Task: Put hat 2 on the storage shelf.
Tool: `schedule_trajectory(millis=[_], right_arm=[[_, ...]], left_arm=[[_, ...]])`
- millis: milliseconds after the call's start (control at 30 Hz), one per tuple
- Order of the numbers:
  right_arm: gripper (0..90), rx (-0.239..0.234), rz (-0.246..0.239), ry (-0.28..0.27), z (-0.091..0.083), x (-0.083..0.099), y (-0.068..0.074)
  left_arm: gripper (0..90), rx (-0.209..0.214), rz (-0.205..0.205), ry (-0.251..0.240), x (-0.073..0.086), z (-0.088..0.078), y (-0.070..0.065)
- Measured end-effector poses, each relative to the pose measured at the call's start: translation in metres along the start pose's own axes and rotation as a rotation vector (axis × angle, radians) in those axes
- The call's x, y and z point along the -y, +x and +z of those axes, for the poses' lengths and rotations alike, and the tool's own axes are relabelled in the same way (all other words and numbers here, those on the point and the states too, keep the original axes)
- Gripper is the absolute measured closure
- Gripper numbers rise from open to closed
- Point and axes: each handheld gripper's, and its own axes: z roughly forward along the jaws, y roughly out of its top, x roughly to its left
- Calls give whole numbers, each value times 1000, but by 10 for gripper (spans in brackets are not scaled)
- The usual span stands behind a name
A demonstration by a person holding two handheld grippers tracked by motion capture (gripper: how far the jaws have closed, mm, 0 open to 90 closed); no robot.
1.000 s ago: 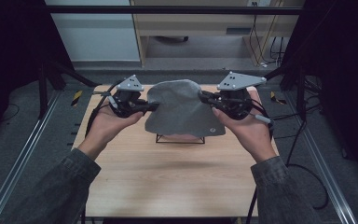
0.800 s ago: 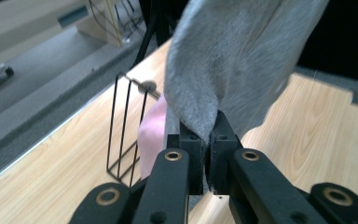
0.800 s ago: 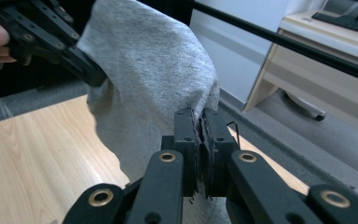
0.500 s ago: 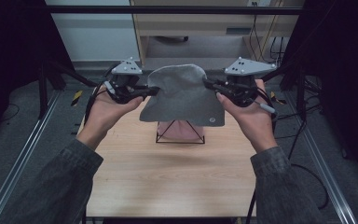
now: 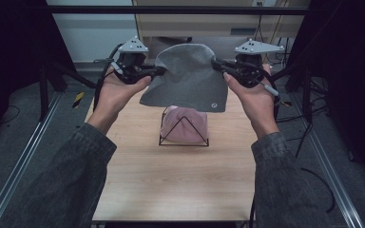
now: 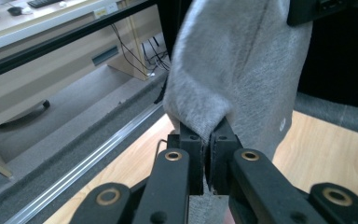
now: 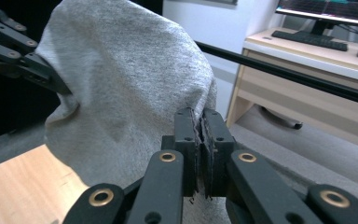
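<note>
A grey knit hat hangs in the air above the far half of the wooden table, stretched between both grippers. My left gripper is shut on the hat's left edge; in the left gripper view the hat bunches between the shut jaws of my left gripper. My right gripper is shut on the hat's right edge, and the hat drapes from my right gripper in the right gripper view. Below the hat, a pink hat sits on a black wire stand.
A desk with a keyboard and monitor stands beyond the table. Metal rails run along both table sides. A black frame bar crosses overhead at the back.
Both grippers have lifted the grey hat up and away from the wire stand, uncovering the pink hat beneath. The hands have moved apart, stretching the hat wider.
</note>
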Motion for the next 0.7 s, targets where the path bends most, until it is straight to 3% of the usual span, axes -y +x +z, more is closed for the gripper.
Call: schedule_trajectory(millis=[300,433,700], right_arm=[[864,31,49,-27,18,-4,-23],[865,40,69,-20,27,0,-33],[864,46,77,28,41,15,-38]], left_arm=[[869,-28,-18,-18,-5,23,15],[870,-29,-43,-40,-4,30,24],[870,-28,-40,-10,9,44,26]])
